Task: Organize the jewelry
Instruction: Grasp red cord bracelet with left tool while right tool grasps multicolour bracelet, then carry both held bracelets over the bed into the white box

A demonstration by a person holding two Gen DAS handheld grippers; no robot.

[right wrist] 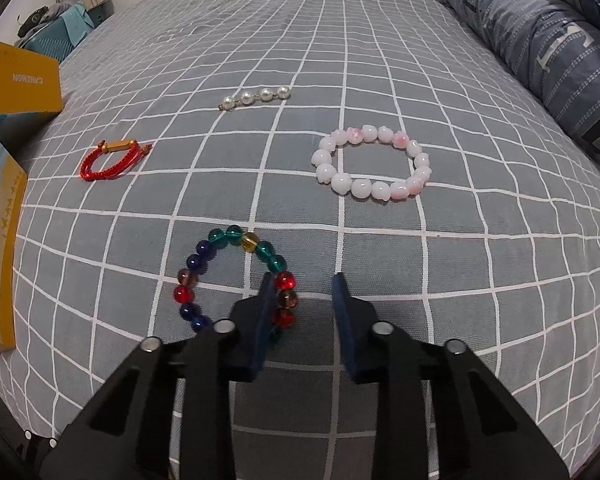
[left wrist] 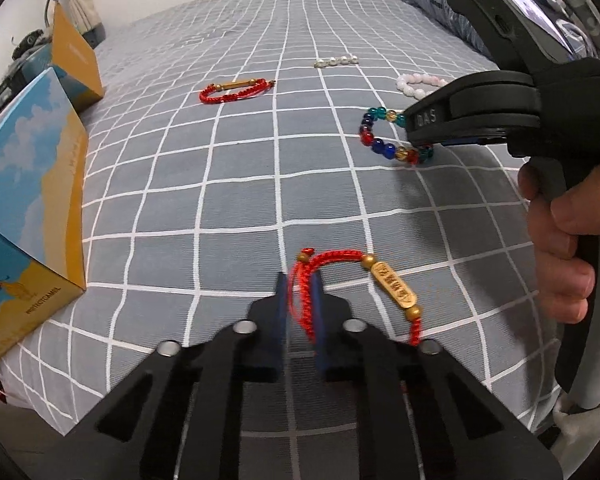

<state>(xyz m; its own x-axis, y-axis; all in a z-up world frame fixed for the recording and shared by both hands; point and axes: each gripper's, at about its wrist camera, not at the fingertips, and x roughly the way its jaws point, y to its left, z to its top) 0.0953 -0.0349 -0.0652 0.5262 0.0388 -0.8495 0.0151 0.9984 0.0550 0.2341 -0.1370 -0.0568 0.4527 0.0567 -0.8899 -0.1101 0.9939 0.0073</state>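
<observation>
On the grey checked bed sheet (left wrist: 220,200), my left gripper (left wrist: 299,280) is shut on the red cord of a bracelet with a gold plate (left wrist: 392,288); the plate lies just right of the fingers. My right gripper (right wrist: 303,280) stands open over a multicoloured glass bead bracelet (right wrist: 188,276). One side of that bead loop lies between the jaws against the left finger (right wrist: 260,320); the right pad is clear of it. From the left wrist view the right gripper (left wrist: 420,128) covers part of the bead bracelet (left wrist: 370,136), with a hand (left wrist: 560,240) on its handle.
Further back lie a red cord bracelet with a gold tube (right wrist: 112,160), a short pearl strand (right wrist: 256,97) and a pink-white bead bracelet (right wrist: 370,190). A blue and orange box (left wrist: 32,200) and an orange lid (left wrist: 76,60) stand at the left edge. A folded blue quilt (right wrist: 540,40) lies back right.
</observation>
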